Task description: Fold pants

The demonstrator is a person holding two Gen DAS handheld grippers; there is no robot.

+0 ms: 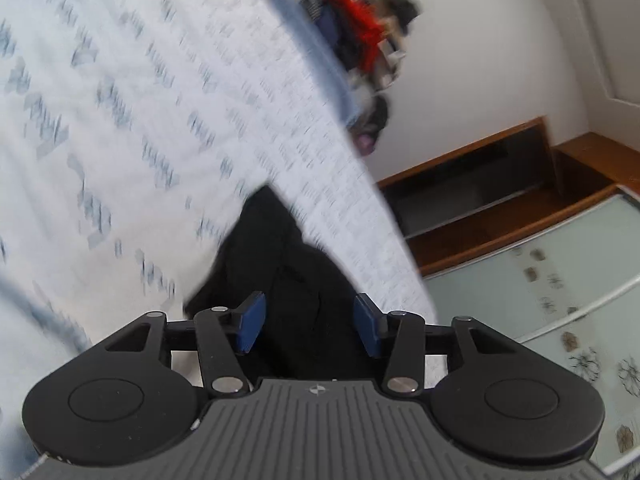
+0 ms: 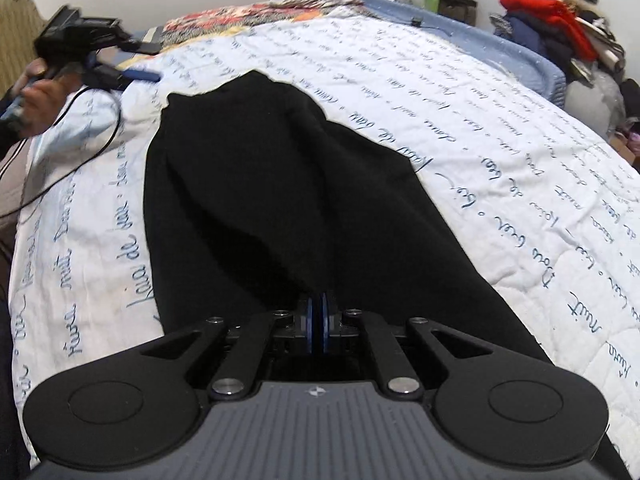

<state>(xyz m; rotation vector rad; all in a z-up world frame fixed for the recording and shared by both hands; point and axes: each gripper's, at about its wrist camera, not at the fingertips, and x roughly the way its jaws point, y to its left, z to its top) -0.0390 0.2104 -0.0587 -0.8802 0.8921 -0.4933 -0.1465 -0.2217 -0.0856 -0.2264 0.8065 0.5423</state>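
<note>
The black pants (image 2: pixel 280 200) lie spread on the white bedspread (image 2: pixel 440 100). The right gripper (image 2: pixel 318 320) is clenched on their near edge. The left gripper (image 1: pixel 306 322) hangs above the pants with jaws apart, grasping nothing.

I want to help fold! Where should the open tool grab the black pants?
Take the far end of the black pants, at its loose corner. Come in from the bed's left side, where the left tool is open. That edge lies flat and free on the quilt, while the right tool already pinches the near end.
</note>
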